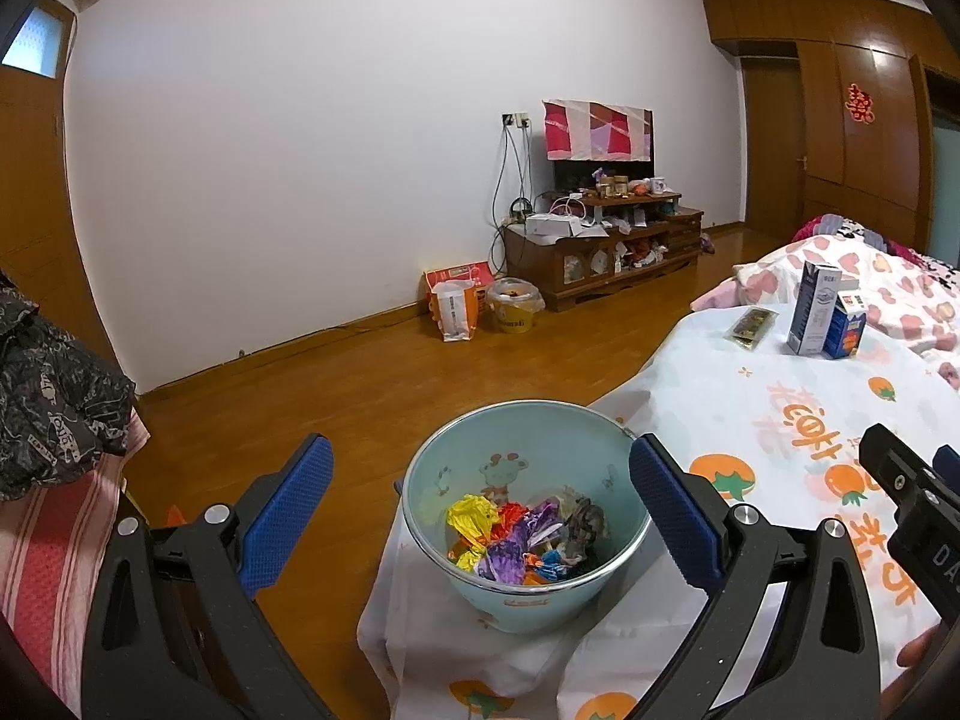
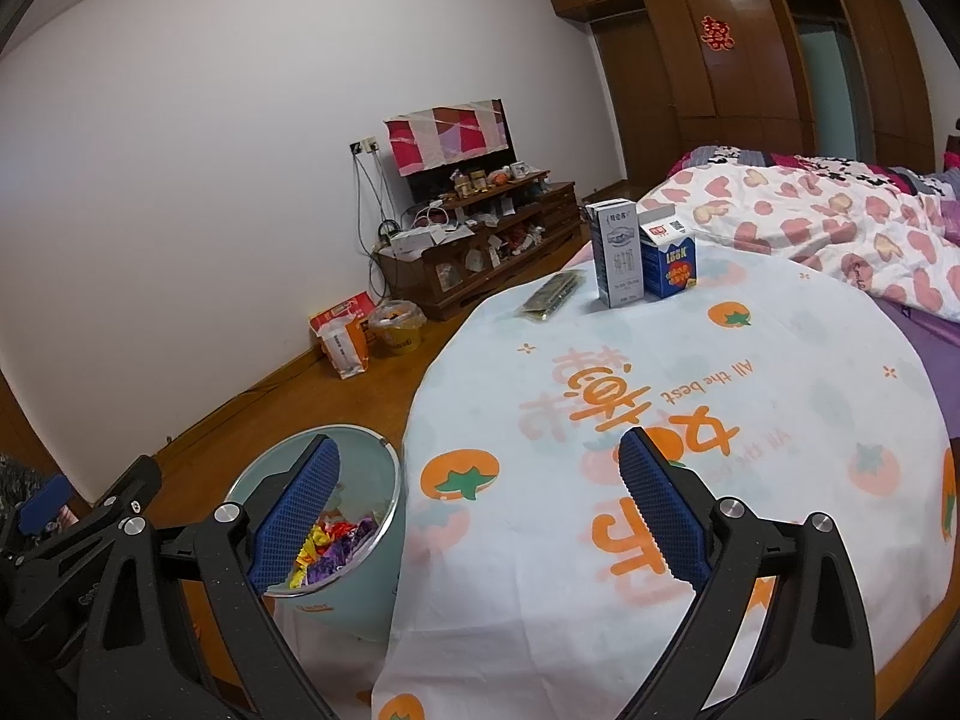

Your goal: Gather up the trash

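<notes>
Wooden floor fills the middle of both views, bare up to the white wall, with room to move between the table edge and the TV cabinet [image 1: 606, 246] at the far wall. Low in the left wrist view, the left gripper [image 1: 480, 510] stands wide open and holds nothing, its blue pads [image 1: 288, 510] either side of a pale blue bin [image 1: 522, 594] that sits at the hanging edge of the tablecloth [image 1: 750, 408]. Crumpled coloured wrappers [image 1: 516, 540] lie in the bottom of the bin. In the right wrist view the right gripper [image 2: 480, 516] is also spread wide and empty, hovering over the near part of the cloth with its left pad in front of the bin's rim. Beyond it the round table's cloth, printed with orange fruit, is bare across the centre. Near the far edge, in the upper middle of that frame, stand a tall milk carton [image 2: 615, 252] and a shorter blue carton [image 2: 669, 264] just beside it, with a flat dark packet [image 2: 552, 294] lying to their left. Behind them lies a heart-patterned quilt [image 2: 810, 222], and a paper bag [image 2: 345, 345] rests on the floor by the wall.
</notes>
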{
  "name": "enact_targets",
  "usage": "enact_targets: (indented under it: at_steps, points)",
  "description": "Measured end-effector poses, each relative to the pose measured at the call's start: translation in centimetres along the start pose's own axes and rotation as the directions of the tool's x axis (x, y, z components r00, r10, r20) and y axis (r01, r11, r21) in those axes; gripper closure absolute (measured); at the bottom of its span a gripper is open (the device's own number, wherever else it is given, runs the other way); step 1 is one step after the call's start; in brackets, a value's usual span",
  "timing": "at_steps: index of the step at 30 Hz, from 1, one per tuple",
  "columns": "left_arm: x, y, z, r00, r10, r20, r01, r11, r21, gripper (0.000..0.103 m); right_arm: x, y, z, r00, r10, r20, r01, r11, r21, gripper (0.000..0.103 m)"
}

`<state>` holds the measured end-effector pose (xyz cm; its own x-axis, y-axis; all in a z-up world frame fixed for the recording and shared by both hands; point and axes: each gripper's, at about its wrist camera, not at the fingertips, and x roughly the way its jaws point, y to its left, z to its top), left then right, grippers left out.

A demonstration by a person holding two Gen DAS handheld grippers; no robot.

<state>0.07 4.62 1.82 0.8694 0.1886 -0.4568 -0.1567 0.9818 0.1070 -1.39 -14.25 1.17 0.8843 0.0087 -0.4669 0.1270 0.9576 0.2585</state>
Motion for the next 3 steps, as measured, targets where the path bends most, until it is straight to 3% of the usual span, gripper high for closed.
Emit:
enact_targets:
  at_steps: [3]
  points:
    - [-0.04,-0.09,-0.02,1.0,0.0,0.002,0.0,1.0,0.001,0.006,0.02,-0.05,-0.01,1.0,-0.001,-0.002,0.001,1.0,0.001,0.01]
